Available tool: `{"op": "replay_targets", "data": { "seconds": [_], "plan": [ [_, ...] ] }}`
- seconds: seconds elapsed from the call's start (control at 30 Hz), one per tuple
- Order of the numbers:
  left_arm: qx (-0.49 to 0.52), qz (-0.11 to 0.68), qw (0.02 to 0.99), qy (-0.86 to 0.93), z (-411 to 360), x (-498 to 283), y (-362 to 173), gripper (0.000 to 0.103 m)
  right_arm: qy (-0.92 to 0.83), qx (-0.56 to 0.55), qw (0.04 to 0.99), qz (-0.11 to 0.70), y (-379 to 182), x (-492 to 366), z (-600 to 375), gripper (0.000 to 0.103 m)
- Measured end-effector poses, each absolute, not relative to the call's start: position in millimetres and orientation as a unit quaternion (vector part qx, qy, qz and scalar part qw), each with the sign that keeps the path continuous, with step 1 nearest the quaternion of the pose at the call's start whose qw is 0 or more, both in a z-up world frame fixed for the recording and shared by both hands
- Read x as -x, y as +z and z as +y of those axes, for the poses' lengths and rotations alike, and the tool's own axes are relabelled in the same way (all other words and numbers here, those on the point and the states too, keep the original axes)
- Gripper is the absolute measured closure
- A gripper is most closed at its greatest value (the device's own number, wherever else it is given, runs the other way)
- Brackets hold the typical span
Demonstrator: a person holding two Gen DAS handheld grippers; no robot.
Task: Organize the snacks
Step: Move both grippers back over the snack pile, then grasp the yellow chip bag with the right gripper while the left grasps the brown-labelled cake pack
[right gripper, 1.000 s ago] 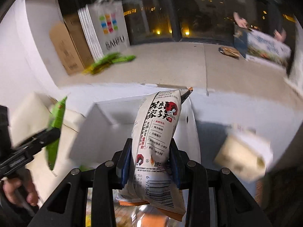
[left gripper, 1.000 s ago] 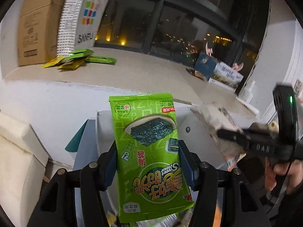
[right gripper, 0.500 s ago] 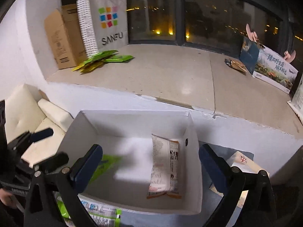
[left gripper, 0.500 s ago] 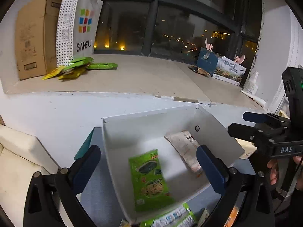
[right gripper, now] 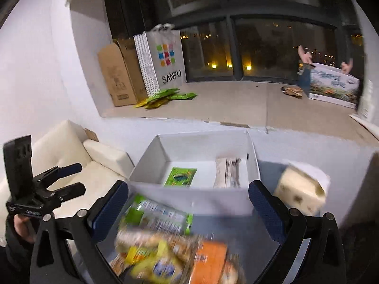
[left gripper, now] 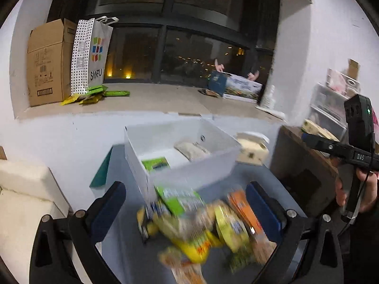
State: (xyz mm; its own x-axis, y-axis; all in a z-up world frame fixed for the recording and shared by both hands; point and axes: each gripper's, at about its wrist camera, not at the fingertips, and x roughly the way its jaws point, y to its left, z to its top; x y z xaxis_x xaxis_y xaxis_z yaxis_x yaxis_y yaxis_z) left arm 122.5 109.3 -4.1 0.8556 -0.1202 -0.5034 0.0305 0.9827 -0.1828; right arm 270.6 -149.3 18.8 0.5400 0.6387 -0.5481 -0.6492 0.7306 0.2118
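A white open box [left gripper: 189,172] [right gripper: 194,201] stands on the grey table. In it lie a green seaweed packet [left gripper: 155,163] [right gripper: 181,176] on the left and a pale snack bag [left gripper: 190,150] [right gripper: 228,172] on the right. A blurred heap of snack packets [left gripper: 201,227] [right gripper: 173,248] lies on the near side of the box. My left gripper [left gripper: 186,208] hangs open and empty over the heap. The right gripper [right gripper: 188,210] is also open and empty above it, and it shows at the right [left gripper: 331,146] of the left wrist view. From the right wrist, the left gripper [right gripper: 71,177] appears at the left.
A cream tissue pack [left gripper: 252,148] [right gripper: 300,187] sits right of the box. Behind runs a window ledge with a cardboard box [left gripper: 47,61], a SANFU bag [left gripper: 92,56], green packets [left gripper: 94,93] and a printed carton [left gripper: 236,86]. A cream sofa [right gripper: 78,156] stands left.
Both grippers let go of their packets, which now lie in the white box. Both have pulled back from the box and now hang over the heap of snacks, jaws wide.
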Motion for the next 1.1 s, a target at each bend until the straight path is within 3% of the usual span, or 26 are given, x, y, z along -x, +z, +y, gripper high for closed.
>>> {"op": "replay_targets", "data": {
  "seconds": [0.33,0.53,1.1],
  "plan": [
    [0.120,0.277,0.951,-0.068,85,-59,-35,0.000,0.328,-0.015,0.876,0.353,-41,-165,-212,0.000],
    [0.093,0.278,0.953,-0.071,72,-48,-33,0.000,0.345,0.064,0.862,0.366,-71,-149,-184,0.000],
    [0.105,0.348,0.930,-0.048,86,-49,-77,0.000,0.405,0.207,0.787,0.416,-155,-215,-78,0.000]
  ]
}}
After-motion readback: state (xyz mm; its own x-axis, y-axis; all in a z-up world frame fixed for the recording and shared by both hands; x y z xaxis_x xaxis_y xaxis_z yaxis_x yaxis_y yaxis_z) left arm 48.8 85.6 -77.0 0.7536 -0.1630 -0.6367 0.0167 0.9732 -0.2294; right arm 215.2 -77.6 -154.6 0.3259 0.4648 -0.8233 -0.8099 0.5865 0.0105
